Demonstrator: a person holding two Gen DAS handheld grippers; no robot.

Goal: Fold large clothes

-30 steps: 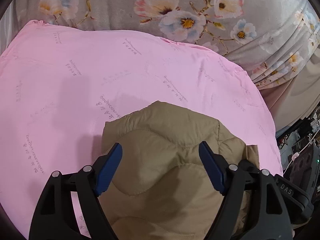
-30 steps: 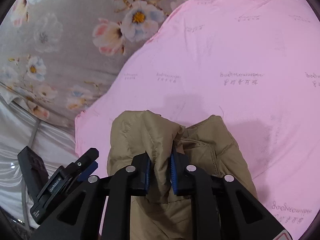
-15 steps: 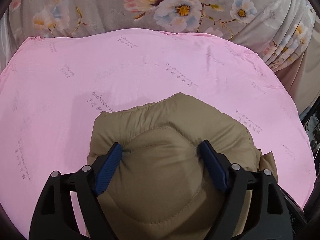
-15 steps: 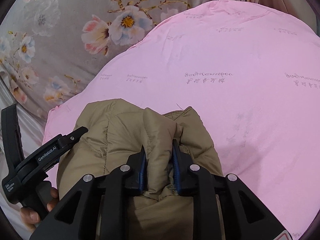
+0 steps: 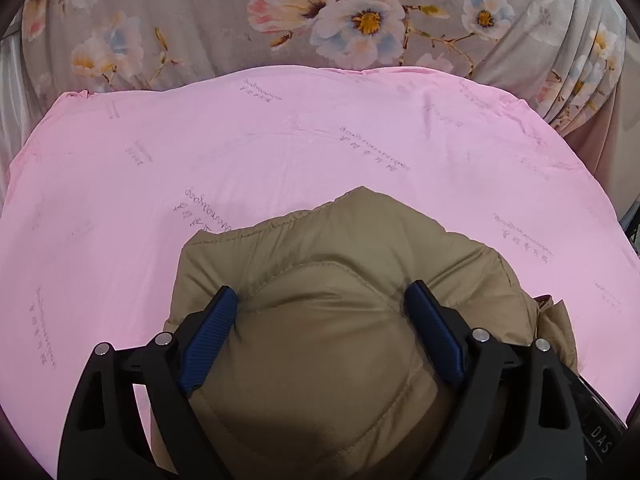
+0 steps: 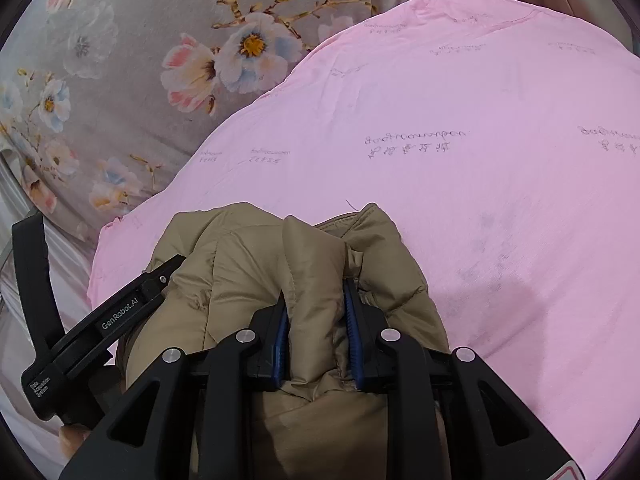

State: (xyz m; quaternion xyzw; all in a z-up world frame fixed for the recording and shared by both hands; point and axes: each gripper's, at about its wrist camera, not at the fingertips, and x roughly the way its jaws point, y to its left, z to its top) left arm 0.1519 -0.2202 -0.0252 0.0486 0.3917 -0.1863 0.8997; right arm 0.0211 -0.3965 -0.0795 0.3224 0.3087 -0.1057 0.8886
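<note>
A tan quilted puffer jacket (image 5: 340,264) lies bunched on a pink sheet (image 5: 280,148). My left gripper (image 5: 324,300) has its jaws wide apart, pressed down on either side of a padded bulge of the jacket. My right gripper (image 6: 316,304) is shut on a thick fold of the same jacket (image 6: 248,252); its blue pads (image 6: 353,320) squeeze the fabric between them. The left gripper also shows at the left of the right wrist view (image 6: 120,308), lying against the jacket. Much of the jacket is hidden under the grippers.
The pink sheet (image 6: 480,160) covers the surface and spreads ahead and to both sides. A grey floral cloth (image 5: 320,20) lies beyond its far edge and also shows in the right wrist view (image 6: 120,60). The sheet's edge drops off at the right (image 5: 592,184).
Both grippers have moved forward with the jacket across the pink sheet. The left gripper has settled lower onto the padded bulge. The right gripper has kept its hold on the fold.
</note>
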